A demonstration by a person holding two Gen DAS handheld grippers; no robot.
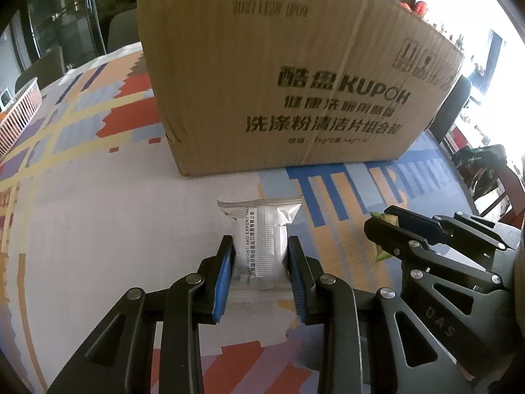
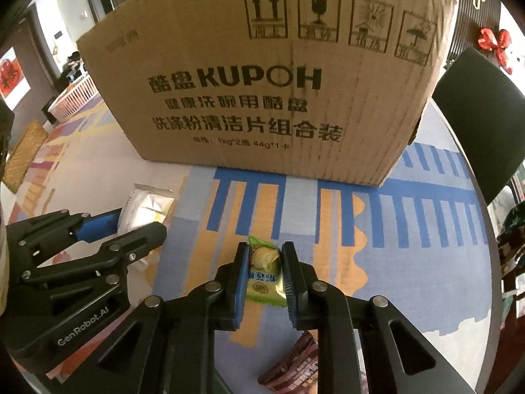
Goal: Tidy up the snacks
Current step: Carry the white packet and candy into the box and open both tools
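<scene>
Left wrist view: the left tool (image 1: 261, 246) grips a white snack packet (image 1: 259, 239) at lower centre, on the patterned desk (image 1: 98, 213) below the cardboard box (image 1: 279, 75). Right wrist view: the right tool (image 2: 265, 256) clamps a green snack packet (image 2: 265, 272) at lower centre; a brown packet (image 2: 292, 361) lies below.

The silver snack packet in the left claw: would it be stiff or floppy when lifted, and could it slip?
The silver snack packet looks puffed and foil-like, so it is probably light and would likely crinkle rather than hold stiff. Its shiny wrapper may be slippery, though the left claw presses on both its sides with ribbed blue pads, which should help. The flat sealed ends would probably flop.
</scene>
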